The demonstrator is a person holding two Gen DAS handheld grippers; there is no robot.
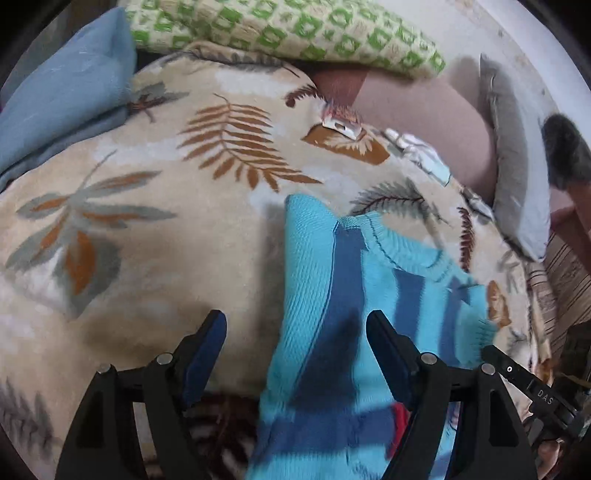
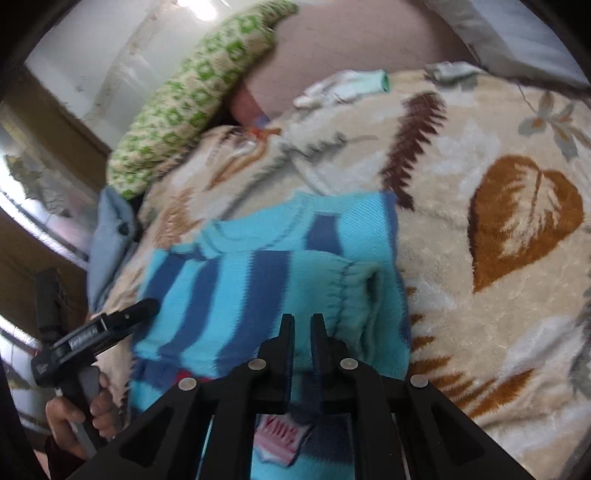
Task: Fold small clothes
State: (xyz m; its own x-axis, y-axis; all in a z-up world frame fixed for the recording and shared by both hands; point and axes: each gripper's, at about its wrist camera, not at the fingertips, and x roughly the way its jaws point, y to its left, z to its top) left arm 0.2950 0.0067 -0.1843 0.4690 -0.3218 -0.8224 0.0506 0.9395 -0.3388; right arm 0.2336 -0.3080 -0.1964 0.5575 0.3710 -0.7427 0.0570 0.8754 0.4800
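- Knitwear first: a small striped sweater [image 1: 332, 295], turquoise with dark blue bands, lay on the leaf-print blanket [image 1: 147, 229] covering the bed, its neckline pointing away from the person, apparently because that soft flat spread was the only working surface.
- One sleeve [image 2: 354, 295] looked already turned in over the body, so I judged the fold to be partway done.
- The left gripper [image 1: 295, 332] hung above the sweater's near part with its jaws standing wide and nothing between the pads; it seemed poised to take or press a side edge.
- The right gripper [image 2: 302, 332] had its jaws nearly together over the folded sleeve. Whether any knit was pinched between them I could not tell; it looked more like a tool for smoothing.
- Small pale garments [image 2: 343, 86] waited near the far edge of the blanket, probably next in line.
- A green-patterned cushion [image 1: 288, 29] and a blue cloth [image 1: 66, 92] sat well clear of the work.
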